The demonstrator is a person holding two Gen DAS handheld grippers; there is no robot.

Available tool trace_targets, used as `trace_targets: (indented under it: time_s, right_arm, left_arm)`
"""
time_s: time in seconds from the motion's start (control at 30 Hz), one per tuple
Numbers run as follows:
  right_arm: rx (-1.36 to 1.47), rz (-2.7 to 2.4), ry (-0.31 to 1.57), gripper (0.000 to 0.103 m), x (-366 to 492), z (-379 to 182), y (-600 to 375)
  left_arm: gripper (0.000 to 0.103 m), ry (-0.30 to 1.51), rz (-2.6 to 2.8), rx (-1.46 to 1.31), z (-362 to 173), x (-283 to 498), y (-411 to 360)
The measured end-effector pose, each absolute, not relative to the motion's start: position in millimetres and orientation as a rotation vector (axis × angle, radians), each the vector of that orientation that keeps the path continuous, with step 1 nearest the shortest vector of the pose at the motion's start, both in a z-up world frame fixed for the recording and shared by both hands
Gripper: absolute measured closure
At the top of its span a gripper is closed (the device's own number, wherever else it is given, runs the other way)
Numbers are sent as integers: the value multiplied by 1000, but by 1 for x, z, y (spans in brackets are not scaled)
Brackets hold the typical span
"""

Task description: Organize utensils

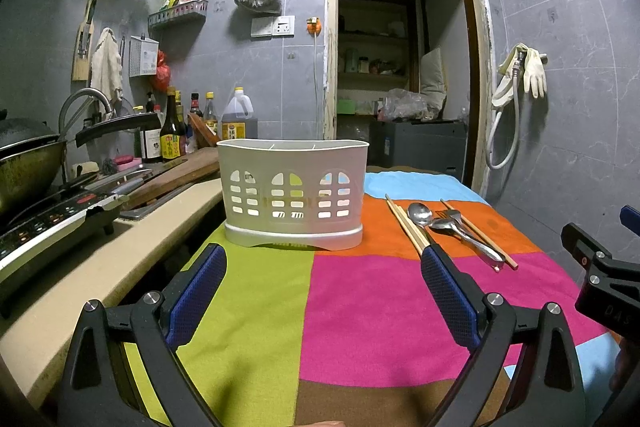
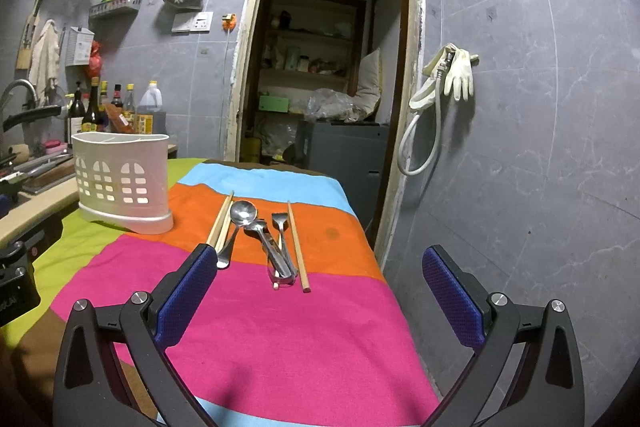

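A white slotted utensil holder (image 1: pixel 294 193) stands upright on the striped cloth; it also shows at the left in the right wrist view (image 2: pixel 124 179). Right of it lie a pair of wooden chopsticks (image 2: pixel 221 221), a large steel spoon (image 2: pixel 242 213), a smaller spoon (image 2: pixel 262 231), a fork (image 2: pixel 280 223) and another chopstick (image 2: pixel 297 245). The same utensils show in the left wrist view (image 1: pixel 448 223). My left gripper (image 1: pixel 324 267) is open and empty, short of the holder. My right gripper (image 2: pixel 320 267) is open and empty, just short of the utensils.
A beige counter (image 1: pixel 120 247) at the left carries a stove, a wok (image 1: pixel 28 163), a cutting board, knives and sauce bottles (image 1: pixel 172 131). The table's right edge (image 2: pixel 384 279) drops beside a grey tiled wall. A doorway (image 2: pixel 320 67) opens behind.
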State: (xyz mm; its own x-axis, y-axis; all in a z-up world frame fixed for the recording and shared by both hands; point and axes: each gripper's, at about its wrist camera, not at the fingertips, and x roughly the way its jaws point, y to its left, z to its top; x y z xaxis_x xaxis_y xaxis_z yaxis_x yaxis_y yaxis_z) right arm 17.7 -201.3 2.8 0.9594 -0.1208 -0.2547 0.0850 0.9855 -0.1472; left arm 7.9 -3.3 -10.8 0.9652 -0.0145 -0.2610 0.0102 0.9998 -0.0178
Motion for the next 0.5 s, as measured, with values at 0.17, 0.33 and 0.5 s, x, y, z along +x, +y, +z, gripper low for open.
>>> trace_targets:
  time_s: [0.17,0.33,0.5]
  right_arm:
    - [-134,-103,267,0,18,3,-201]
    - [-134,-103,269,0,18,2,-200]
    - [-134,-103,269,0,18,2,-201]
  left_arm:
    - [7,264,-12,-17,-10,7,-3]
    - [7,265,-12,-18,-9,8,-3]
    - [7,266,-11,-18,-9,7,-2]
